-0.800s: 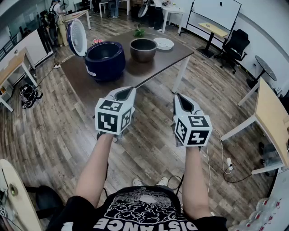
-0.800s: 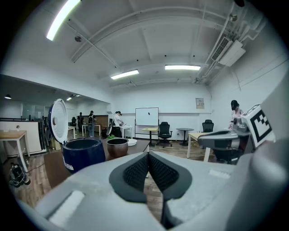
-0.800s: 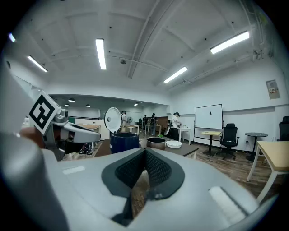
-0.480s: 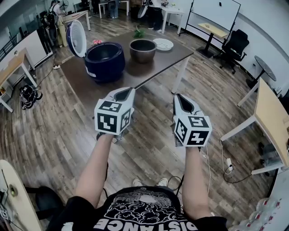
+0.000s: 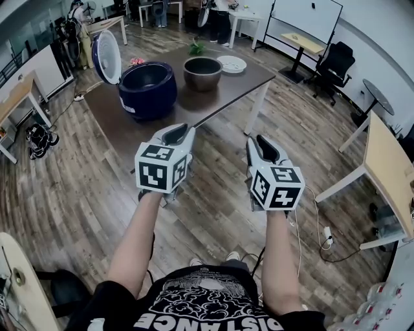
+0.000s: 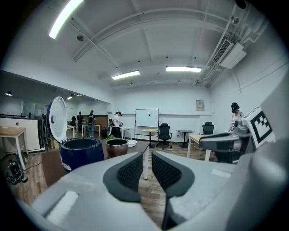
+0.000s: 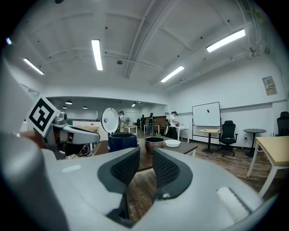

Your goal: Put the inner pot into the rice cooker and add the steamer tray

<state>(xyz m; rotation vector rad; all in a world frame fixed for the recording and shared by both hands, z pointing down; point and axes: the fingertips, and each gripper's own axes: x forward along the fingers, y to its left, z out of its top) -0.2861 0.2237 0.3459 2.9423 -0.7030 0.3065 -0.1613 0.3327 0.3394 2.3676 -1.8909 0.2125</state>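
Note:
A dark blue rice cooker [image 5: 149, 87] stands on the brown table [image 5: 194, 103] with its white lid [image 5: 107, 57] raised. To its right sit the dark inner pot [image 5: 202, 72] and the white steamer tray [image 5: 231, 63]. Both grippers hang in the air well short of the table. My left gripper [image 5: 176, 134] and right gripper [image 5: 266, 147] have their jaws nearly together with nothing between them. The left gripper view shows the cooker [image 6: 81, 153], pot [image 6: 117, 147] and tray [image 6: 132, 143] far ahead. The right gripper view shows the cooker [image 7: 122, 140], pot [image 7: 154, 144] and tray [image 7: 172, 143].
Wood floor lies between me and the table. A light desk [image 5: 388, 168] stands at the right, with cables [image 5: 323, 239] on the floor near it. Another desk [image 5: 19, 97] and a black bag [image 5: 40, 136] are at the left. People, office chairs and a whiteboard [image 5: 310, 16] fill the back.

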